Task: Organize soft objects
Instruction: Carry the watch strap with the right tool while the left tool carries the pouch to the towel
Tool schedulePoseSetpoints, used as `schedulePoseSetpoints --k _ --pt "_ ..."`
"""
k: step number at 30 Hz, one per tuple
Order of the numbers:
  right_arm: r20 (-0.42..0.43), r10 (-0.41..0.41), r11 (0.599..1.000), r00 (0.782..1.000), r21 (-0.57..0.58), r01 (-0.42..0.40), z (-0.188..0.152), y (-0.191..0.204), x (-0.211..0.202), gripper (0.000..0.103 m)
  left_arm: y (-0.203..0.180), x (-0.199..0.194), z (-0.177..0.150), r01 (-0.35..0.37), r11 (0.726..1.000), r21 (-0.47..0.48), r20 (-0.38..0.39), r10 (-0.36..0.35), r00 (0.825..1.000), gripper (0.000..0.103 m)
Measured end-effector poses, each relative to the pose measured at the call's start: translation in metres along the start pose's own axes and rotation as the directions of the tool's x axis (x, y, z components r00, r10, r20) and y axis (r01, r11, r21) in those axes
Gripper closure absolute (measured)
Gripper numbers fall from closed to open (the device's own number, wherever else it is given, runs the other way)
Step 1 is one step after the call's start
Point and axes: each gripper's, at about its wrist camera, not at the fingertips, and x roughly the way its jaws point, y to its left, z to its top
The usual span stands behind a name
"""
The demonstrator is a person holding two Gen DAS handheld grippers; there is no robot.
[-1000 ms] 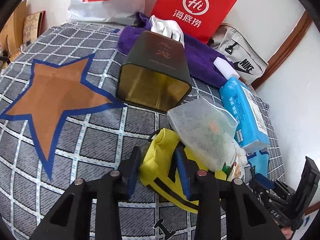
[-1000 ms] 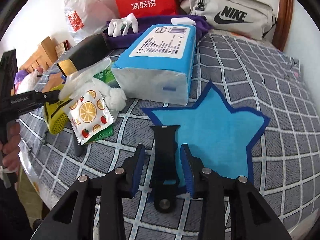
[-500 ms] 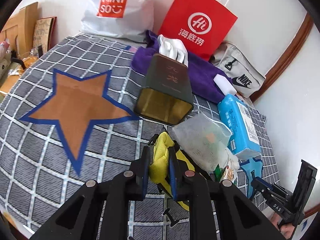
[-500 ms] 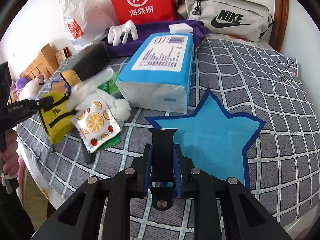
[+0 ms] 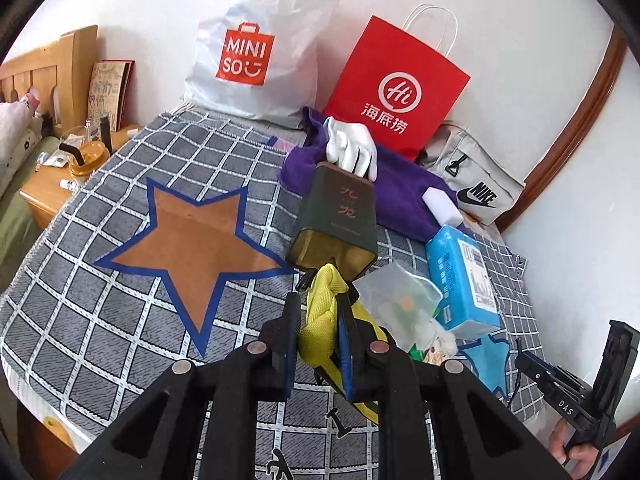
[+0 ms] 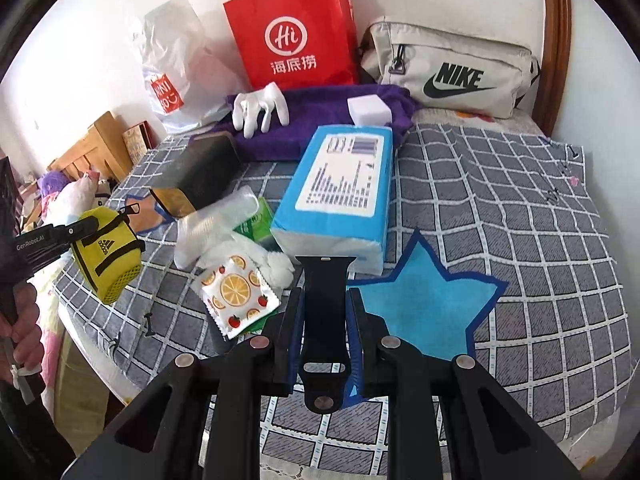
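My left gripper (image 5: 318, 332) is shut on a yellow Adidas pouch (image 5: 322, 320) and holds it above the checked bedspread (image 5: 120, 300); the pouch also shows in the right wrist view (image 6: 108, 254), hanging clear of the bed. My right gripper (image 6: 325, 320) is shut on a black watch strap (image 6: 325, 308), lifted over the edge of the blue star patch (image 6: 424, 308). An orange star patch (image 5: 196, 240) lies to the left of the held pouch.
On the bed lie a dark tin box (image 5: 336, 216), a blue tissue pack (image 6: 344, 192), a clear plastic bag (image 6: 216, 228), a fruit-print sachet (image 6: 234, 296), a white glove (image 6: 260, 108) on a purple towel (image 6: 320, 120), a white sponge (image 6: 368, 110). Bags line the wall.
Both grippers closed, the left on the yellow pouch and the right on the black strap. Both have since lifted their objects off the bedspread.
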Motion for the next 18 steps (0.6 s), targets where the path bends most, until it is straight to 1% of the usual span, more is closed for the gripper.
schedulePoseSetpoints --k 6,13,18 --pt "0.036 0.005 1.000 0.999 -0.010 -0.004 0.016 0.005 -0.014 0.082 -0.010 -0.010 0.014 0.027 1.000 0.009 0.022 -0.027 0.999 0.087" --pt "0.069 0.011 1.000 0.998 -0.027 -0.009 0.035 0.012 -0.025 0.082 -0.021 -0.017 0.032 0.031 0.999 0.024 0.047 -0.032 0.998 0.087" --pt "0.095 0.016 1.000 0.995 -0.017 -0.015 0.048 0.011 -0.031 0.082 -0.029 -0.017 0.041 0.041 0.999 0.028 0.055 -0.043 0.998 0.087"
